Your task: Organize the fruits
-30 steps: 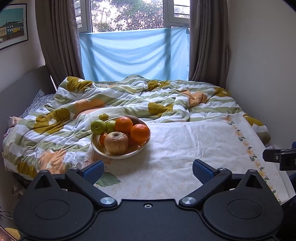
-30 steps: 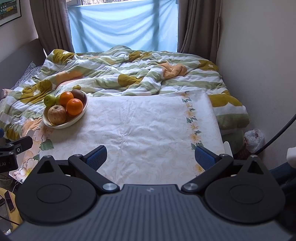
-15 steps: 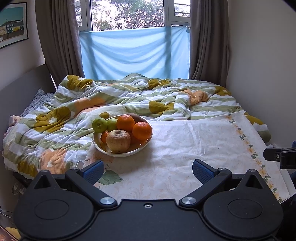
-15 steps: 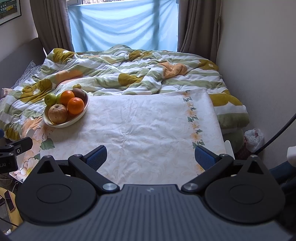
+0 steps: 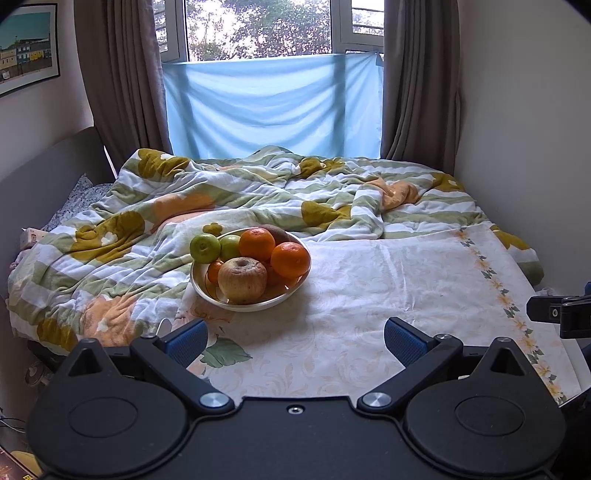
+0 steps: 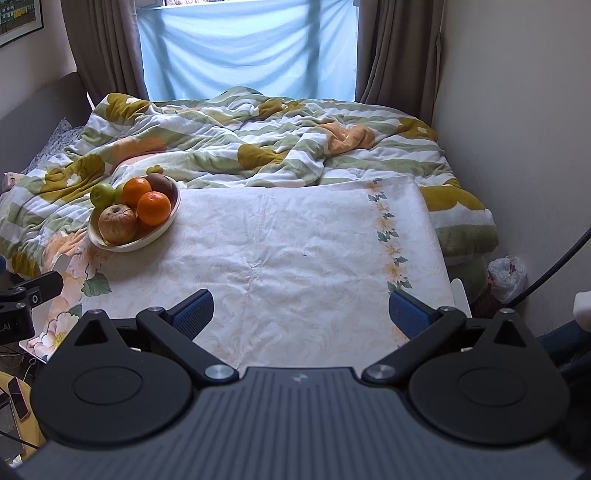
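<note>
At the bottom of the left wrist view the left gripper (image 5: 293, 341) fills the foreground, its blue-padded fingers spread wide apart with nothing between them. The right gripper (image 6: 300, 312) sits the same way at the bottom of its own view, fingers apart and empty. Both hover over the near edge of a pale floral cloth (image 5: 388, 295) spread flat across the bed.

Just beyond, a cream bowl (image 5: 255, 303) rests on the cloth's left part: centre of the left view, but left of centre in the right view (image 6: 133, 244). It holds a brownish apple (image 5: 242, 278) at the front, two oranges (image 5: 290, 258), two green apples (image 5: 205, 247) at the left rim, and a brown fruit at the back. The left view also shows a small orange fruit tucked low behind the brownish apple; the right view hides it.

Behind the bowl lies a rumpled striped quilt (image 5: 258, 195). Only the right view shows a plastic bag (image 6: 508, 273) on the floor at the right edge. Only the left view shows the window (image 5: 258, 29) panes above the blue sheet (image 5: 273, 107), top centre.
</note>
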`<state>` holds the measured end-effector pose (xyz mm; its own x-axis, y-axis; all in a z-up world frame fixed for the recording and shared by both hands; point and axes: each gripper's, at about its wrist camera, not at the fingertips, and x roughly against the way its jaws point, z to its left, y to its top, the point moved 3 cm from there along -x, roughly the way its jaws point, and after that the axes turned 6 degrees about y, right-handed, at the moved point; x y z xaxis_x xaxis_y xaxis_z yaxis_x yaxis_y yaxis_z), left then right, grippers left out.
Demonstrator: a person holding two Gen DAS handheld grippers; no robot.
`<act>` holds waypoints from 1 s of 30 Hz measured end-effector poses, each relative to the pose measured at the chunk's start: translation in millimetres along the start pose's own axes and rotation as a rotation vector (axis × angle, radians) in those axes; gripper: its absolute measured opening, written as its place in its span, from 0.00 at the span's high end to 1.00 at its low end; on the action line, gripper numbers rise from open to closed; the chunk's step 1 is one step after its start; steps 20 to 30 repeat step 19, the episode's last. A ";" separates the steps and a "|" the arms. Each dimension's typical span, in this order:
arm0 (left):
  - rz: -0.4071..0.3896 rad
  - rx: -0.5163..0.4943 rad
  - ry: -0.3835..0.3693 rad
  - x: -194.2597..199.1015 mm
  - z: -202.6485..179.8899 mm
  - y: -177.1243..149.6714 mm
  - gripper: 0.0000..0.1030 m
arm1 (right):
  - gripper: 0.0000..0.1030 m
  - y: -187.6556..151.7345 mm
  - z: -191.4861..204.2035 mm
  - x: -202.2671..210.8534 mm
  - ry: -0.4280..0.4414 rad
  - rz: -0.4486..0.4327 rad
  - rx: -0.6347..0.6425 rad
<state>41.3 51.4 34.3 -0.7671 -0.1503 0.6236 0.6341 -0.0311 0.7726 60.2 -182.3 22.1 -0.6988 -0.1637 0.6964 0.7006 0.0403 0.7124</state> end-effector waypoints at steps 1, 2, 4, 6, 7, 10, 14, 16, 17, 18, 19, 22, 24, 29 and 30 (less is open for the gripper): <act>0.002 0.002 0.000 -0.5 0.9 -0.1 0.00 | 0.00 -0.9 0.8 -0.2 0.000 0.001 0.001; 0.006 0.001 0.003 -1.2 1.4 0.0 0.00 | 0.00 -1.8 0.2 -0.2 0.000 0.002 0.001; 0.014 -0.006 0.005 -3.2 2.3 0.0 0.00 | 0.00 -0.7 2.0 -0.7 0.000 0.002 0.002; 0.022 -0.005 0.013 -5.1 2.7 0.4 0.00 | 0.00 -1.8 2.8 -1.0 0.000 0.004 0.005; 0.023 -0.002 0.019 -5.9 3.4 0.2 0.00 | 0.00 -1.1 3.7 -1.3 0.000 0.005 0.005; 0.020 0.002 0.036 -7.6 4.8 0.8 0.00 | 0.00 0.0 5.8 -1.1 0.000 0.006 0.004; 0.021 0.019 0.036 -10.1 9.8 1.2 0.00 | 0.00 -0.7 5.3 -1.5 0.001 0.008 0.005; 0.020 0.034 0.034 -11.0 11.8 1.1 0.00 | 0.00 0.5 5.8 -2.0 0.000 0.007 0.006; 0.018 0.039 0.035 -11.3 12.5 1.1 0.00 | 0.00 -0.2 5.4 -1.9 0.000 0.007 0.007; 0.017 0.041 0.036 -11.9 12.8 1.1 0.00 | 0.00 0.7 6.0 -2.3 0.000 0.007 0.005; 0.019 0.039 0.033 -13.0 12.6 1.3 0.00 | 0.00 0.8 6.1 -2.3 0.000 0.008 0.005; 0.019 0.039 0.033 -13.0 12.6 1.3 0.00 | 0.00 0.8 6.1 -2.3 0.000 0.008 0.005; 0.019 0.039 0.033 -13.0 12.6 1.3 0.00 | 0.00 0.8 6.1 -2.3 0.000 0.008 0.005; 0.019 0.039 0.033 -13.0 12.6 1.3 0.00 | 0.00 0.8 6.1 -2.3 0.000 0.008 0.005; 0.019 0.039 0.033 -13.0 12.6 1.3 0.00 | 0.00 0.8 6.1 -2.3 0.000 0.008 0.005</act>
